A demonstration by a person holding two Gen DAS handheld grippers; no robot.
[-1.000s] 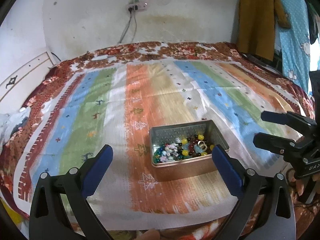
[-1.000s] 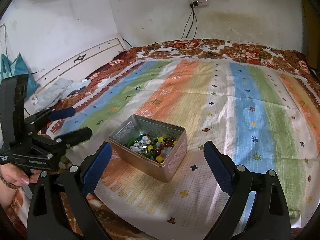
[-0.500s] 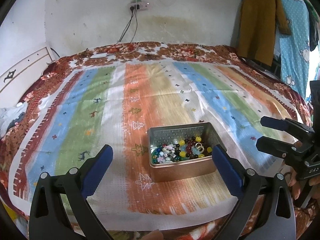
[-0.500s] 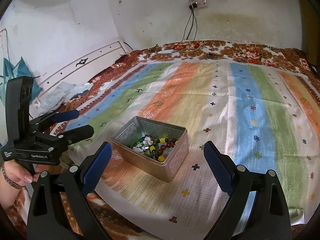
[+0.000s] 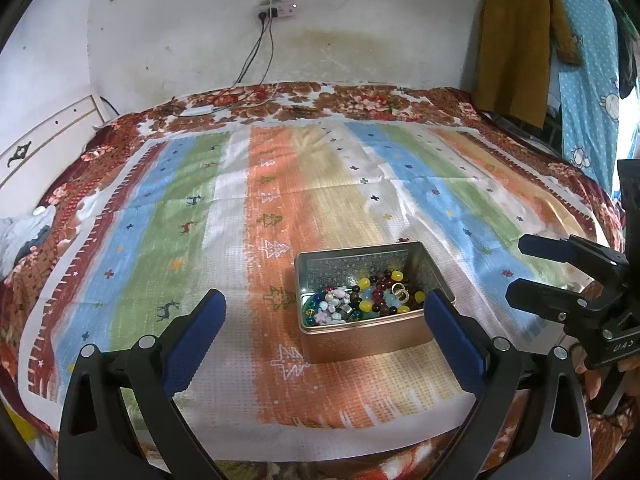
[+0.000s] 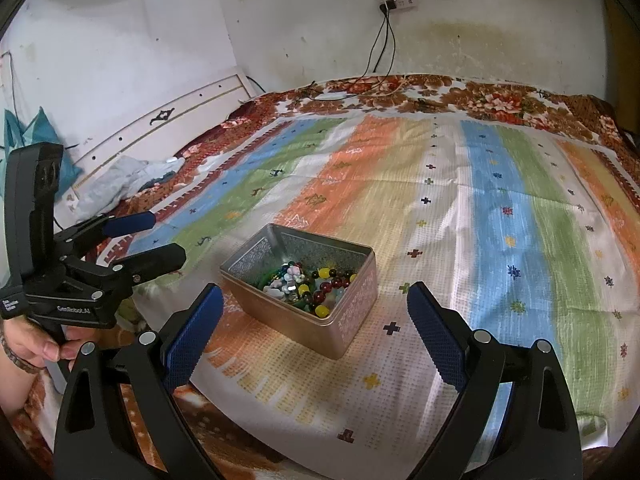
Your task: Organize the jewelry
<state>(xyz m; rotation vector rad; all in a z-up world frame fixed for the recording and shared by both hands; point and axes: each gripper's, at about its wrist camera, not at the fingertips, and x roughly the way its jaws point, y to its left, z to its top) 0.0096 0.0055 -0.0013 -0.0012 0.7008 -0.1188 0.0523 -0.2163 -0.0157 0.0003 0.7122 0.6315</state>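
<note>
An open copper-coloured metal tin (image 5: pixel 362 340) (image 6: pixel 352 320) stands on the striped bed cloth (image 5: pixel 280 208) near the front edge. It holds a heap of coloured beads and jewelry (image 5: pixel 364 300) (image 6: pixel 308 284), with a gold ring among them. My left gripper (image 5: pixel 324 336) is open and empty, its blue pads straddling the tin's near side from short of it. My right gripper (image 6: pixel 316 328) is open and empty, also just short of the tin. Each gripper shows in the other's view: the right (image 5: pixel 532 276), the left (image 6: pixel 156 240).
The cloth covers a bed with a floral blanket (image 5: pixel 320 100) against a white wall. A power strip with cables (image 5: pixel 276 10) hangs on the wall. Clothes (image 5: pixel 516 40) hang at the right. A white headboard (image 6: pixel 168 120) and crumpled cloth (image 6: pixel 120 184) lie at the left.
Both wrist views have tilted up slightly, so the tin sits a little lower in them. Both grippers stay open and empty.
</note>
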